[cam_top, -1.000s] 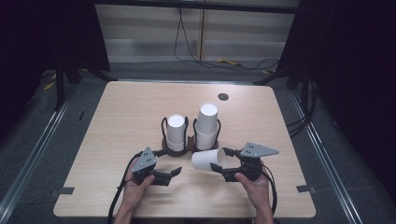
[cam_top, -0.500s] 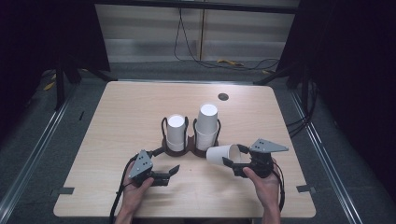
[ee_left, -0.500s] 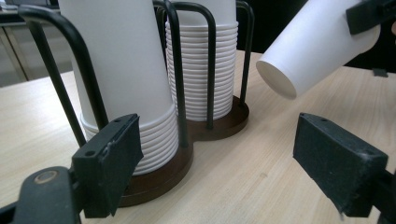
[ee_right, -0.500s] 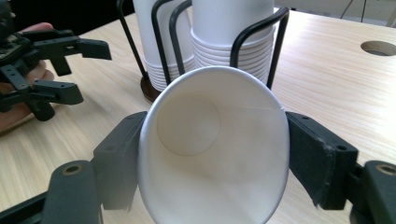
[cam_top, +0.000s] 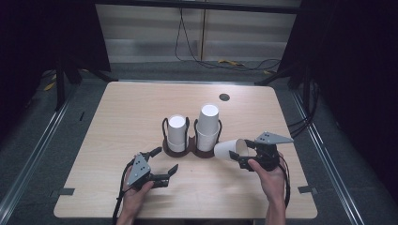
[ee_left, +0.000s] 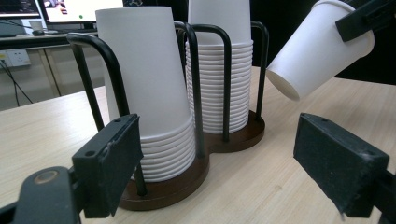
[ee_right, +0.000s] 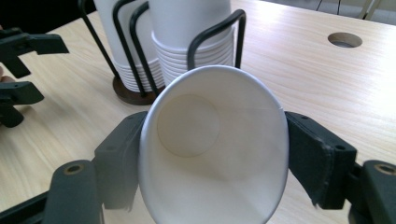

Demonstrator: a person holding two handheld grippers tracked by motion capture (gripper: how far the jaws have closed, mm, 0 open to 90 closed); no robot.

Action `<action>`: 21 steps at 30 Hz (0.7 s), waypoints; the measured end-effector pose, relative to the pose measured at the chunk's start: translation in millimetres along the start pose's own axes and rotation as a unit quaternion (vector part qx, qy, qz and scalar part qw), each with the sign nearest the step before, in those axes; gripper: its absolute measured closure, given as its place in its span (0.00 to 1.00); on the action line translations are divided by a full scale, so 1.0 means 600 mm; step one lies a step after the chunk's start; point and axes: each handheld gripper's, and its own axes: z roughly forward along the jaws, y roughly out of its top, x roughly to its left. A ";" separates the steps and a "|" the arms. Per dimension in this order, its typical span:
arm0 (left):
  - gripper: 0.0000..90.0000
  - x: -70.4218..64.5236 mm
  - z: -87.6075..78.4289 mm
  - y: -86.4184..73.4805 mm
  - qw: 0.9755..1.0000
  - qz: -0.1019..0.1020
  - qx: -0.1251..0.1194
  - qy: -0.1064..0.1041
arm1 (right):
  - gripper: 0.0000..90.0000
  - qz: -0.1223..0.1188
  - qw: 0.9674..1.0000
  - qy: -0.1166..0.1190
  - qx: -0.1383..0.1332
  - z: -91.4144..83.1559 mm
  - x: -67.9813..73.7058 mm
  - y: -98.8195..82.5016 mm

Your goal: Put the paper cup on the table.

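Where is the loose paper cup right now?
In the high view the paper cup lies tipped on its side in the right claw, lifted off the table just right of the taller cup stack.

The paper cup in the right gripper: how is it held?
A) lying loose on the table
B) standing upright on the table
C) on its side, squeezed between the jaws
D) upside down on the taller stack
C: the right gripper clamps the cup on both sides, its open mouth facing that gripper's camera, above the table.
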 end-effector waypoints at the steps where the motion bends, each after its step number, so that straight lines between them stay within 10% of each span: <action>1: 0.17 0.000 0.000 0.000 1.000 -0.002 -0.001 0.002 | 0.29 0.001 1.000 0.001 -0.001 0.002 -0.003 0.002; 21: 0.17 -0.006 0.002 0.001 1.000 0.009 0.008 0.026 | 0.29 0.003 0.996 -0.050 0.075 -0.005 -0.081 0.055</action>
